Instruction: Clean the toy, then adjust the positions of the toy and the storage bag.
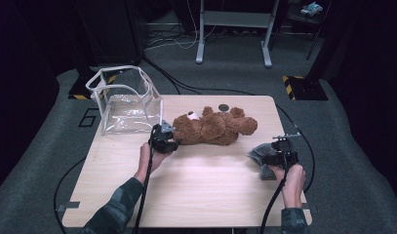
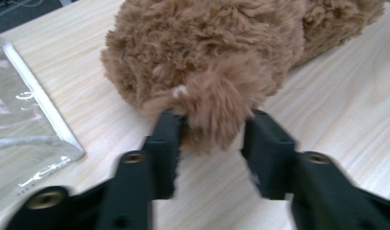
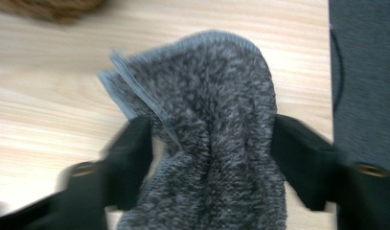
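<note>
Mid-frame on the worktop [image 1: 196,170] lies my teddy bear [image 1: 213,126], soft and light; its ear tuft sits between my left tongs [image 2: 212,139], parted and not squeezing. My right tongs [image 3: 212,143], lower right, straddle a limp grey cloth [image 3: 216,143], loosened. I'd pinch thick plush.

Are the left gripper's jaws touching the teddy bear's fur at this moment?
Touching. In the left gripper view the left gripper straddles a fuzzy tuft of the teddy bear; the fur brushes both fingers, with no gap showing.
</note>
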Demonstrator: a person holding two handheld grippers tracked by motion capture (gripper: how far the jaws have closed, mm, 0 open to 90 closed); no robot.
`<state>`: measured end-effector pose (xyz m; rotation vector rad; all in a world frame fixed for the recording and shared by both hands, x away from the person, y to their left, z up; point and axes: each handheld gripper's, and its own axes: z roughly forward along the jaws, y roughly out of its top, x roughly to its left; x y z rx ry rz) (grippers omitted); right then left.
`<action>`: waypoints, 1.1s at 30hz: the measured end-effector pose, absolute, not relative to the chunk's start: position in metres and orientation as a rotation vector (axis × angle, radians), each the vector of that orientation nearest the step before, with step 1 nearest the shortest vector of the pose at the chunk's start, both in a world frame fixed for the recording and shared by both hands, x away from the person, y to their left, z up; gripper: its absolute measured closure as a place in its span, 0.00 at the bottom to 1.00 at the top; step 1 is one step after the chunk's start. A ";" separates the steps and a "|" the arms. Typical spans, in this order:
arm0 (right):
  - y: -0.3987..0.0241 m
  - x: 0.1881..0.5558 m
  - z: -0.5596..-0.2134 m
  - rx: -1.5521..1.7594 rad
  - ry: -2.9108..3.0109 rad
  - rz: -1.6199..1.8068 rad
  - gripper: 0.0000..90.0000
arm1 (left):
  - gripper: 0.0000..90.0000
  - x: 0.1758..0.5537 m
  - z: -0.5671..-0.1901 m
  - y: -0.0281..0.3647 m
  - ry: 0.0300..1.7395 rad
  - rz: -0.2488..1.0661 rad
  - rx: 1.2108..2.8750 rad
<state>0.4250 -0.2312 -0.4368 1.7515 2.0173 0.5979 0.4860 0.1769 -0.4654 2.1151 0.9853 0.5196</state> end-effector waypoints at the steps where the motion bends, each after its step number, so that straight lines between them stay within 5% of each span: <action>1: -0.231 0.425 -0.437 1.751 2.017 0.598 0.26 | 0.51 0.486 -0.465 0.177 0.985 0.520 2.115; 2: -0.231 0.422 -0.430 1.750 2.013 0.636 0.17 | 0.47 0.485 -0.465 0.177 0.983 0.518 2.113; 12: -0.224 0.425 -0.419 1.643 2.073 0.779 0.06 | 0.28 0.480 -0.459 0.180 1.002 0.502 2.086; 33: -0.213 0.449 -0.426 1.595 2.127 0.839 0.00 | 0.20 0.486 -0.452 0.180 1.034 0.502 2.085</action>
